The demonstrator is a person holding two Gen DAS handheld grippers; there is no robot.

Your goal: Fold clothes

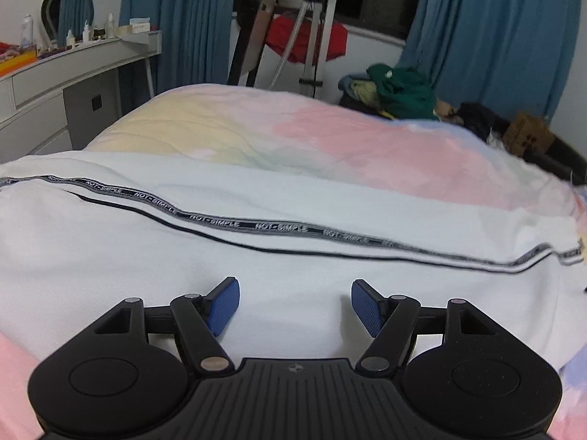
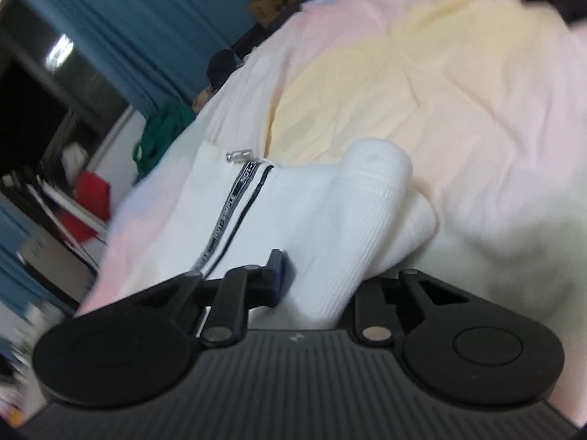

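A white garment (image 1: 146, 256) with a black-and-grey lettered tape (image 1: 279, 227) lies spread over the pastel bed cover (image 1: 330, 139). My left gripper (image 1: 295, 304) hovers just above the white cloth, open, with nothing between its blue pads (image 1: 223, 306). In the right wrist view the same garment (image 2: 312, 212) is bunched, its ribbed end (image 2: 378, 198) rolled up. My right gripper (image 2: 319, 286) is shut on a thick fold of it. The cloth hides the right finger. A small metal zip pull (image 2: 238, 154) shows by the tape's end.
A grey desk (image 1: 73, 69) with bottles stands at the left. Beyond the bed are a rack with a red cloth (image 1: 304, 40), blue curtains (image 1: 495, 36), a pile of green and other clothes (image 1: 400, 91) and a cardboard box (image 1: 528, 139).
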